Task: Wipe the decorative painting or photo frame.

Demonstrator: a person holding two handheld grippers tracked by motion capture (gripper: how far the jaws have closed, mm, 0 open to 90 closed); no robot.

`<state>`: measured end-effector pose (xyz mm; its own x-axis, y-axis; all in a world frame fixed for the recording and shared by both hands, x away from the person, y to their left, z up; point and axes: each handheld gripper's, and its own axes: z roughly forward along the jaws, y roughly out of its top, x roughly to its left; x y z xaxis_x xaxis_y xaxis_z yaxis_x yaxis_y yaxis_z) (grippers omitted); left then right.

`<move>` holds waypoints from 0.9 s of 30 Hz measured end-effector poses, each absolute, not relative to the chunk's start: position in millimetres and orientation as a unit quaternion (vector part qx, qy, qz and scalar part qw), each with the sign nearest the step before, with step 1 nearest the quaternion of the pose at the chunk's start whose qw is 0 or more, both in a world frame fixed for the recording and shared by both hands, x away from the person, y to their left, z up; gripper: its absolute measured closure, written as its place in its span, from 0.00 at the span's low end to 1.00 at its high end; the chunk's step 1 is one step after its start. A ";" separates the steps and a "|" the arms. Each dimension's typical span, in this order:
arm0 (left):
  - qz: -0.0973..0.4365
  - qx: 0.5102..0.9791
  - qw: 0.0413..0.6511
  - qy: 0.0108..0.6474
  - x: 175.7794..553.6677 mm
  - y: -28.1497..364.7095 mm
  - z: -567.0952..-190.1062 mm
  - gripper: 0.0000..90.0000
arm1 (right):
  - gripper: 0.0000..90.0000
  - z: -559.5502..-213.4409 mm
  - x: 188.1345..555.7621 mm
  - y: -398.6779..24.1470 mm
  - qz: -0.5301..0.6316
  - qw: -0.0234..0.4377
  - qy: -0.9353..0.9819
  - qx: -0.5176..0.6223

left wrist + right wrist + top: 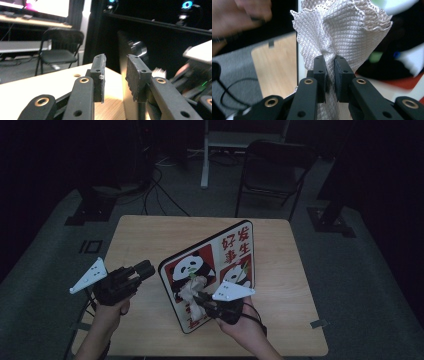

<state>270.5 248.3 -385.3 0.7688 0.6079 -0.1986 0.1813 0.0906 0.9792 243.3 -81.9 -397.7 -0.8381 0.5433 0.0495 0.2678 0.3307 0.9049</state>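
1. Right gripper (pixel 204 301) has its fingers (pixel 320 72) clenched on a bunched-up white cloth (pixel 342 32), and it's pressed right up against the front of the panda board (pixel 227 255). Looks like wiping to me.
2. The board stands tilted on the tabletop (pixel 145 232), long side running from near-left to far-right, picture face toward the right hand.
3. Left gripper (pixel 142 269) sits just beside the board's left edge. Its fingers (pixel 98 75) are released with nothing between them, and the board edge (pixel 123 75) lies just ahead of the gap. I'd guess it's there to steady the board, since it's the nearer one to that edge.
4. Writing: red Chinese characters top right, reads like 好事发生. More red print at the bottom, hidden by the cloth and gripper.
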 end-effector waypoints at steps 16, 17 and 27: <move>0.138 0.677 0.660 0.295 276.1 231.4 -395.1 0.75 | 0.90 -320.6 261.2 -42.3 0.603 0.145 0.758 0.201; 0.139 0.677 0.660 0.294 276.0 230.9 -395.2 0.74 | 0.90 -320.4 261.7 -38.7 0.601 0.148 0.760 0.198; 0.112 0.673 0.670 0.292 277.3 230.0 -397.1 0.75 | 0.90 -338.2 265.7 -28.0 0.572 0.158 0.779 0.202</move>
<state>277.3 230.0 -397.1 0.8044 0.5430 -0.2408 0.2436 0.0682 0.9675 265.7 -28.0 -338.2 -0.8688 0.4949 -0.0146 0.1339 0.2632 0.9554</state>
